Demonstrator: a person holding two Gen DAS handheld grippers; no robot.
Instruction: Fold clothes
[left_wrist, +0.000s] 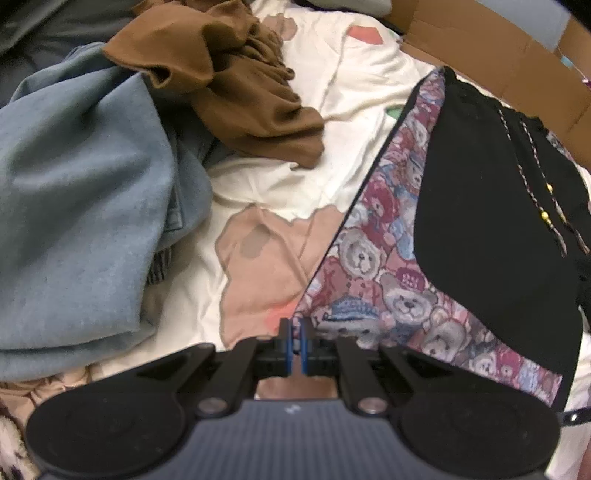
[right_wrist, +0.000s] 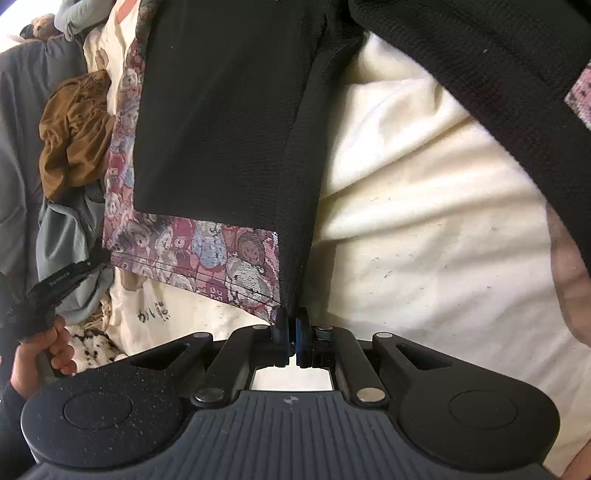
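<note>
A black garment (left_wrist: 491, 192) with a teddy-bear trim (left_wrist: 373, 221) lies spread on the cream bedsheet (left_wrist: 351, 96). In the left wrist view my left gripper (left_wrist: 294, 328) is shut on the trim's near corner. In the right wrist view my right gripper (right_wrist: 291, 325) is shut on the same garment's (right_wrist: 221, 110) lower edge, where the black panel meets the bear trim (right_wrist: 207, 247). The left gripper (right_wrist: 92, 264) shows at the far left of that view, at the trim's other corner, with a hand (right_wrist: 37, 350) on its handle. A black sleeve (right_wrist: 480, 55) crosses the upper right.
A crumpled brown garment (left_wrist: 236, 77) and a blue-grey one (left_wrist: 81, 192) lie left of the black garment on the sheet (right_wrist: 424, 229). Cardboard (left_wrist: 517, 48) stands along the far right edge. A blurred finger (right_wrist: 569, 284) shows at the right of the right wrist view.
</note>
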